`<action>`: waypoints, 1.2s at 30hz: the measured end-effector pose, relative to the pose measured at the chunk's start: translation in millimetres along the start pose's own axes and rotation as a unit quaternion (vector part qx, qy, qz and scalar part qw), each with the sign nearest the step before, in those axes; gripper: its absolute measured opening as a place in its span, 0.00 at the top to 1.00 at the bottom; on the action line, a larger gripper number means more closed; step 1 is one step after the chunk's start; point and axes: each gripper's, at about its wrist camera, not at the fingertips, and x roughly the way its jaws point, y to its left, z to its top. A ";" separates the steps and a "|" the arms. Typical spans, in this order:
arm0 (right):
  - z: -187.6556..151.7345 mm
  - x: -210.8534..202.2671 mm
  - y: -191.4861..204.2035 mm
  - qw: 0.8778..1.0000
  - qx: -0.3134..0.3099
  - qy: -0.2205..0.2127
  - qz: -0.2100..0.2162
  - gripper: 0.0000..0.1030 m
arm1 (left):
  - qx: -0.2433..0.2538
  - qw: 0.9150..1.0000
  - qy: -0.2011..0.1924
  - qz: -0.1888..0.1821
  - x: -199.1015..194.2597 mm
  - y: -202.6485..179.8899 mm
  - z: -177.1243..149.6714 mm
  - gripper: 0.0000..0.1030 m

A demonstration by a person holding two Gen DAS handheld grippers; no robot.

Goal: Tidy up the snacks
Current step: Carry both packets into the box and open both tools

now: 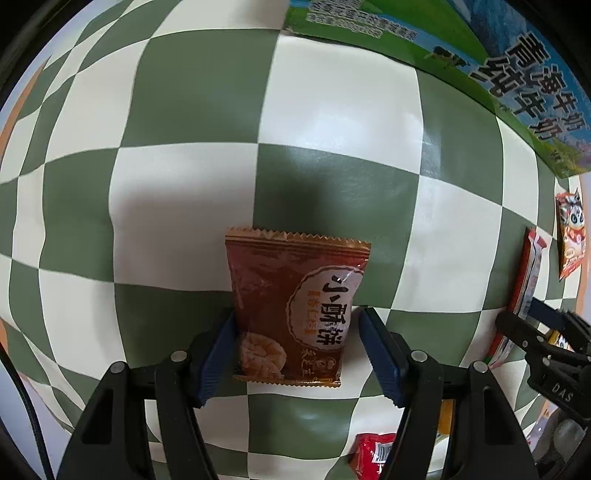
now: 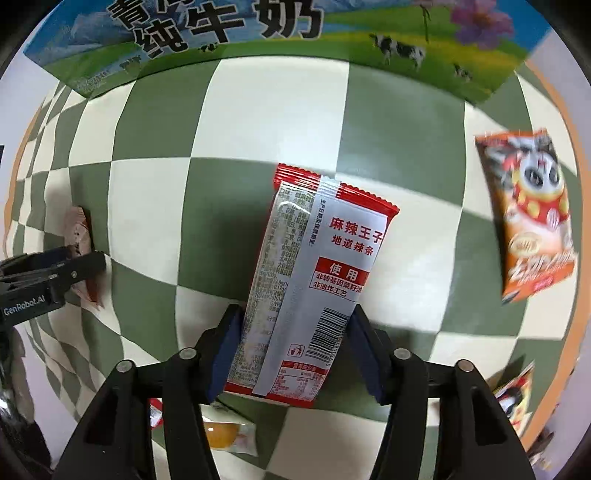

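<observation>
Right now your left gripper (image 1: 297, 347) straddles the brown pastry packet (image 1: 295, 306): one blue pad (image 1: 218, 354) touches the packet's left edge, while the other pad stands just off its right edge with a sliver of cloth showing between, so you cannot call it a firm clamp from this view. The packet lies on the green-and-cream checkered cloth (image 1: 184, 184), its crimped top edge pointing toward the milk carton box (image 1: 517, 74).

Your right gripper (image 2: 295, 343) has its pads (image 2: 229, 347) pressed against both long edges of the red-and-silver spicy strip packet (image 2: 314, 277), printed back side up, barcode close to the fingers. That packet also points its far end toward the milk carton box (image 2: 258, 33), which runs across the far edge of the cloth (image 2: 147, 206).

Taking the box as your landmark: the orange cartoon snack bag (image 2: 535, 218) lies nearer you than the box and off toward its right end, well apart from the red-and-silver packet. Nearest you, farthest from the box, a small wrapped yellow sweet (image 2: 225, 435) sits under your right gripper's frame, and a red wrapper (image 1: 373, 454) shows beneath your left gripper's frame. Another cartoon bag (image 2: 517, 398) peeks in at the right, partly hidden.
</observation>
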 end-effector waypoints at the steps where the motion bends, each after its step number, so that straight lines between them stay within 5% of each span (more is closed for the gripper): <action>1: 1.2 -0.2 -4.3 1.000 0.015 -0.002 0.008 0.32 | -0.005 1.000 -0.004 -0.001 -2.4 2.7 1.2 0.38; 4: -1.6 8.0 2.4 0.999 0.040 -0.006 0.015 0.33 | -0.013 1.000 -0.014 0.005 -7.3 3.0 -7.8 0.48; 13: -7.2 5.5 15.6 0.999 0.032 -0.027 -0.003 0.52 | -0.032 0.999 -0.027 -0.020 -23.4 10.9 -28.9 0.49; 24: -25.3 -62.9 8.5 0.996 0.017 -0.057 0.064 0.53 | 0.005 0.990 -0.112 -0.086 -138.4 -28.2 -24.5 0.49; 29: -18.4 -141.6 22.5 0.989 -0.001 -0.106 0.105 0.53 | 0.035 0.981 -0.151 -0.113 -199.9 -35.0 41.5 0.49; 33: 25.7 -198.6 8.8 0.981 -0.003 -0.155 0.116 0.53 | 0.059 0.981 -0.158 -0.094 -223.0 -54.7 96.8 0.49; 36: 77.2 -220.7 1.7 0.979 -0.009 -0.184 0.085 0.53 | 0.063 0.984 -0.151 -0.077 -224.1 -61.0 139.6 0.49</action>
